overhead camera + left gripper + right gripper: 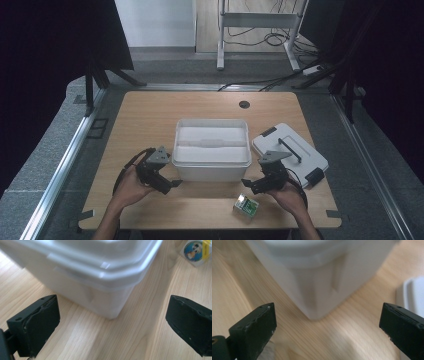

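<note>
Right gripper view: claw (327, 332) wide, empty; bin (324, 272) ahead

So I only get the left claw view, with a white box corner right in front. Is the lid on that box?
Observer: No. In the high view the white box is open on top, and its lid lies flat on the table to its right.
Operator: Where's my other claw?
Observer: The right claw is at the box's near right corner, jaws open, with nothing between them.
Operator: And the little picture thing up in my corner?
Observer: That's a small carton near the table's front edge, just in front of the right hand.
</note>
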{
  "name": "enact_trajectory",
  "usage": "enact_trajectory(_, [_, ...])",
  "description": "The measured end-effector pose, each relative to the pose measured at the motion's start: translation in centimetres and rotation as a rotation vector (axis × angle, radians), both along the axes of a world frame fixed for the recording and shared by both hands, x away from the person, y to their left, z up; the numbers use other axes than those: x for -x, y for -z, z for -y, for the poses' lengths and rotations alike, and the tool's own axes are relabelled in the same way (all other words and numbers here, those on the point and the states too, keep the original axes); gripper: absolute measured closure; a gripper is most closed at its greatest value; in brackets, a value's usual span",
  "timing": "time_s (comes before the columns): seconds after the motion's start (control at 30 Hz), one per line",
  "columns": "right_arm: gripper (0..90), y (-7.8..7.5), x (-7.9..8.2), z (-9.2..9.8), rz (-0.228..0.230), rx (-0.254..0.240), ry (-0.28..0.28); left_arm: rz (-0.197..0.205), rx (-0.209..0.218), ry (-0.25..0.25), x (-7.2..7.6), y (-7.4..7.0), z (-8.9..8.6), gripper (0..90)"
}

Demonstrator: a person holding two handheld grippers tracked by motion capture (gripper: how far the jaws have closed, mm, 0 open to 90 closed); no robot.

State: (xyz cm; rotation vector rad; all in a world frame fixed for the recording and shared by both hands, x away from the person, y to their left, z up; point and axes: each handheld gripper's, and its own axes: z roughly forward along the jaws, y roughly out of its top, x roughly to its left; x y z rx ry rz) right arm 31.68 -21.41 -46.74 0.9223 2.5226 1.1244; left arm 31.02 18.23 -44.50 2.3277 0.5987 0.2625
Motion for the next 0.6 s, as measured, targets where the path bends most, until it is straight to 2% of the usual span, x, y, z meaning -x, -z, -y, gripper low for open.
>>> enact_trajectory(0.13, [0.7,1.6,-0.1,0.9,-0.016,0.041,0.018,-0.008,-0.028,-0.005,-0.6,-0.1,-1.4,0.0])
enact_trajectory(0.23, [0.9,2.6,-0.1,1.5,-0.027,0.045,0.024,-0.01,-0.024,-0.006,-1.1,-0.5,-2.5,0.0])
enact_trajectory(0.4, [1.1,3.7,0.0,2.2,-0.023,0.066,0.035,0.007,-0.045,-0.001,-1.6,-1.6,-3.9,0.0])
enact_trajectory(0.6, [1.9,4.6,0.0,2.7,-0.033,0.081,0.042,0.013,-0.042,0.011,-2.7,-3.1,-4.8,0.0])
